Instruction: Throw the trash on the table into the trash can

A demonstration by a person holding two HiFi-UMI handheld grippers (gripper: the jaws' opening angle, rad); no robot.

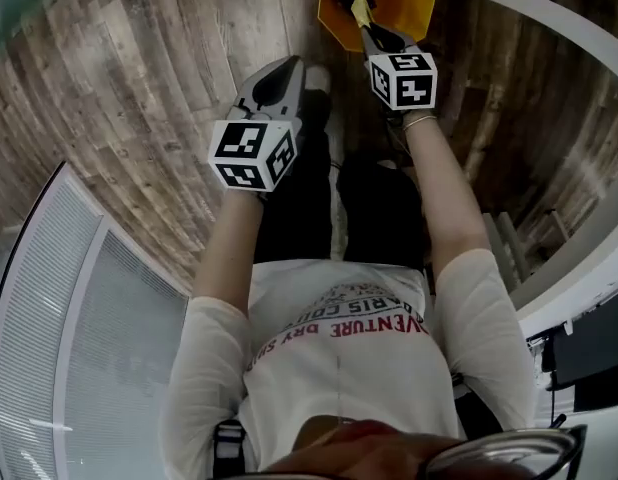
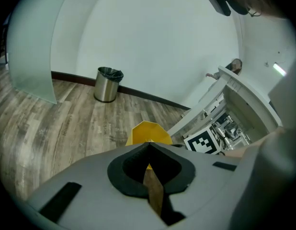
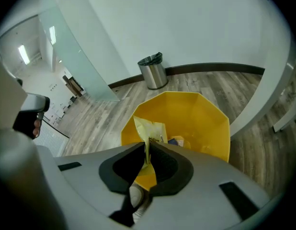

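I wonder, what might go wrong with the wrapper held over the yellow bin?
The light yellow wrapper, pinched in the right gripper, hangs by the near rim of the yellow trash can; once released it might drift onto the wood floor. It might also cling to the gripper instead of dropping.

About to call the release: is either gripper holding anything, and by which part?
The right gripper pinches a pale yellow plastic wrapper by its near edge, over the yellow octagonal trash can. The left gripper is shut on nothing.

Office — frosted glass partition (image 2: 28, 56), wood-look floor (image 2: 52, 123), steel bin (image 2: 108, 84).
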